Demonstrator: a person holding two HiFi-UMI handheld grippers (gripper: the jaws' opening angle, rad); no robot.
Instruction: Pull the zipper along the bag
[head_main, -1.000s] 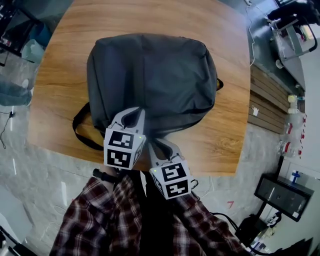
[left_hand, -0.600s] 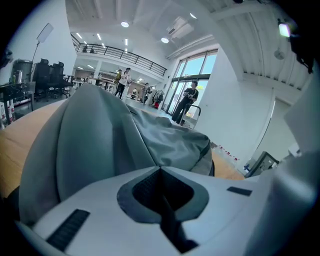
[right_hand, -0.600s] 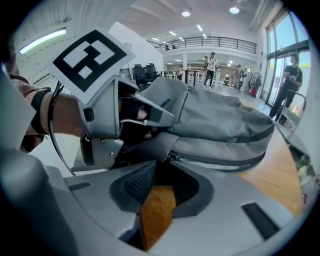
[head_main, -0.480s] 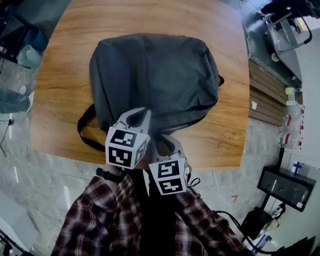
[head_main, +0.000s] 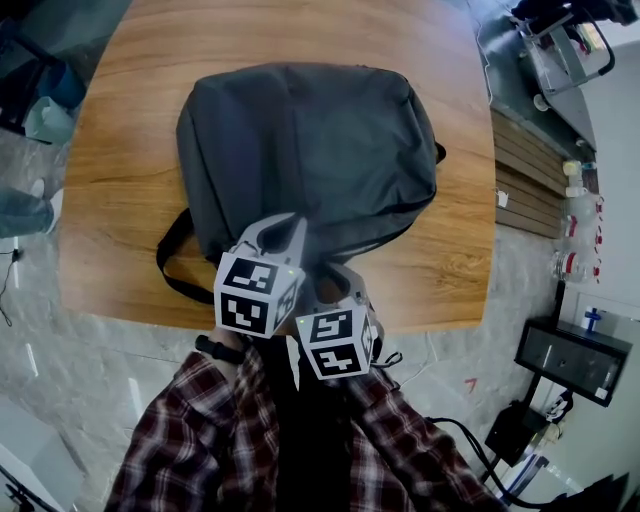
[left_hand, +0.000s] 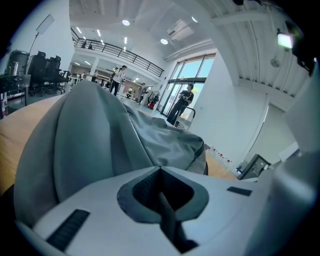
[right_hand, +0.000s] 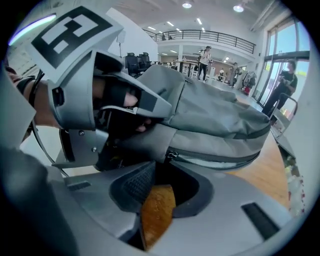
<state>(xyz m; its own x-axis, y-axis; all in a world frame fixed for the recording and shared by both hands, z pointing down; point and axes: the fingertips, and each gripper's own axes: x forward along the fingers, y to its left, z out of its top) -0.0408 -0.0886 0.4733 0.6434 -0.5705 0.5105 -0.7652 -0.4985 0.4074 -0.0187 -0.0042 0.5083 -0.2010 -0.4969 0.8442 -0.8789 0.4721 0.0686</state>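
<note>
Soft bag (head_main: 310, 150), small pull: we are anchoring one and nipping the other.
Head view: the bag is lying on the table (head_main: 130, 120), near us. Left gripper view: our left gripper (left_hand: 160, 169) is clamping the limp bag. Right gripper view: our right gripper (right_hand: 157, 162) is pinching the pull (right_hand: 170, 155), seemingly the best hold.

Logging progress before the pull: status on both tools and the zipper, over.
Left tool shut on bag, near edge. Right tool shut on zipper pull. Bag flat on table; nothing seen blocking zipper line.
</note>
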